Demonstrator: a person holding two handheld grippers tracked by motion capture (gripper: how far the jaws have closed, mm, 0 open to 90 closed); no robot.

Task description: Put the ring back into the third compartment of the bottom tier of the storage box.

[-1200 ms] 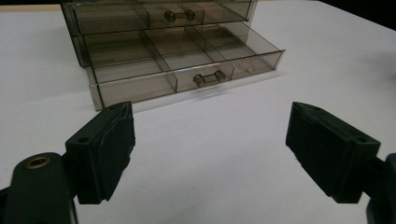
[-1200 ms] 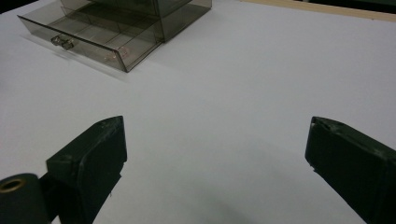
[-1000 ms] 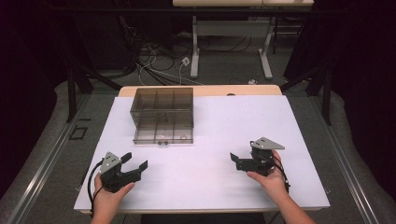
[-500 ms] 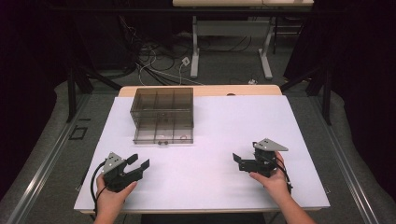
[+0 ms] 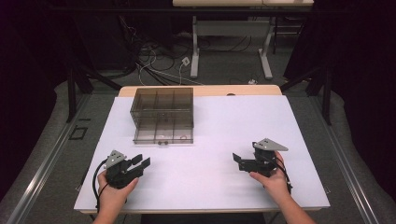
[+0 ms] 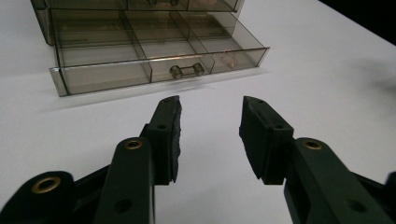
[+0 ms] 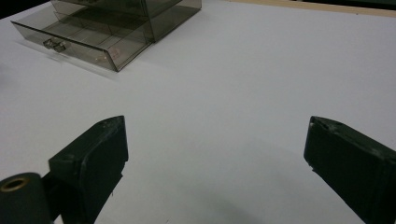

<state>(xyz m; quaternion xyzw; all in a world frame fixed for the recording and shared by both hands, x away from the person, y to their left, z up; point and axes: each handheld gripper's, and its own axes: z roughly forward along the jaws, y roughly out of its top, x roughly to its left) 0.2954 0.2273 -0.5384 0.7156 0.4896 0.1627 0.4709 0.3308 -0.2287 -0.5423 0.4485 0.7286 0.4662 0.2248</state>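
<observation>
Your left gripper near the table's front-left corner has been narrowing on nothing; your right gripper gapes wide, empty, facing the drawer box.

A white table cover is seen spread beneath the jaws and well ahead of them. A wooden table edge is noted far beyond the jaws. Past it, tangled cables and a grey desk frame are observed on the carpeted floor.
</observation>
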